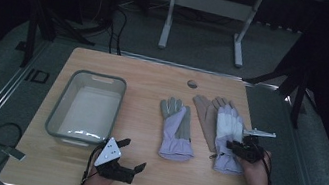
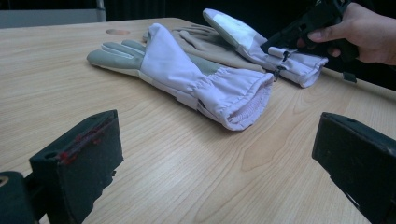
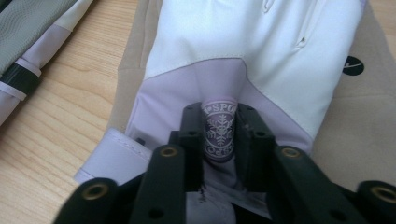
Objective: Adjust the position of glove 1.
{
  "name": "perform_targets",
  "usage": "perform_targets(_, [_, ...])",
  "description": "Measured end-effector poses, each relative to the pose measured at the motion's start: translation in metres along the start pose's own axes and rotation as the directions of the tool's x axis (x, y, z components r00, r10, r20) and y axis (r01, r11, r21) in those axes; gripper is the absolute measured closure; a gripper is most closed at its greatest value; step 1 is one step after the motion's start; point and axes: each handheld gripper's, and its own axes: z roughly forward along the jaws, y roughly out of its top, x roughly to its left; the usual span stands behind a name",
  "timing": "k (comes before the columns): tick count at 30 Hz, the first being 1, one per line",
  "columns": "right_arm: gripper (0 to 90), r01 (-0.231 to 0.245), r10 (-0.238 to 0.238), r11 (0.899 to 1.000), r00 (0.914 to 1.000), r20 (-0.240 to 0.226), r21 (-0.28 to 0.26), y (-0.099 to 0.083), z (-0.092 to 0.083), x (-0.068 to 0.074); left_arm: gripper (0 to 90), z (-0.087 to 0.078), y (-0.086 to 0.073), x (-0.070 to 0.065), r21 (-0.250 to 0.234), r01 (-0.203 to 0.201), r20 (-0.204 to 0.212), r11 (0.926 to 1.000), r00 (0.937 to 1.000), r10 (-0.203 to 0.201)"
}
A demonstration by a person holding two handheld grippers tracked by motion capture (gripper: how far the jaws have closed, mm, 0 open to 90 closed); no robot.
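High view puts the right gripper [image 1: 240, 147] over the cuff end of the right-hand glove [image 1: 227, 133], which lies near the right edge of the tabletop [image 1: 154, 78], fingers pointing to the far edge. This glove has a white back and a lilac cuff, and it rests on top of a tan glove [image 1: 204, 114]. In the right gripper view the fingers [image 3: 190, 135] are pinching a raised fold of lilac fabric that carries a round snowflake badge [image 3: 219, 133]; the gap between them is narrow and full of cloth.

A second lilac glove [image 1: 176, 130] with grey fingertips lies at the middle of the tabletop, just apart from the stacked pair. A clear plastic bin [image 1: 86, 107] stands toward the left edge. The left gripper [image 1: 134, 156] hovers near the near edge, between bin and middle glove, its fingers [image 2: 79, 158] spread wide with nothing between them. Bare wood lies open along the near edge and between bin and middle glove.
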Motion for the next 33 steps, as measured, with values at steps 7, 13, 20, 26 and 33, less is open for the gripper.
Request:
perform_targets(7, [80.2,-0.035,0.036,0.999,0.9984,-0.043,0.01,0.005,-0.016,0.001,1.6,0.0,0.0,0.0,0.0,-0.001,0.0,1.0,1.0,0.001])
perform_targets(13, [80.2,-0.048,0.046,0.998,0.9969,-0.064,-0.031,0.014,-0.04,0.005,1.6,0.0,0.0,0.0,0.001,-0.002,-0.002,1.0,1.0,0.002])
perform_targets(20, [80.4,-0.04,0.035,0.995,0.9975,-0.061,-0.087,0.033,-0.065,0.011,1.5,0.0,0.0,0.0,0.0,-0.004,-0.004,1.0,1.0,0.004])
perform_targets(26, [80.4,-0.02,0.012,0.994,0.9973,-0.072,-0.107,0.053,-0.078,0.023,1.6,0.0,0.0,0.0,0.0,-0.002,-0.004,1.0,1.0,0.002])
perform_targets(33, [80.3,0.005,-0.019,0.99,0.9953,-0.095,-0.139,0.077,-0.088,0.047,1.6,0.0,0.0,0.0,0.0,-0.002,-0.003,1.0,1.0,0.002])
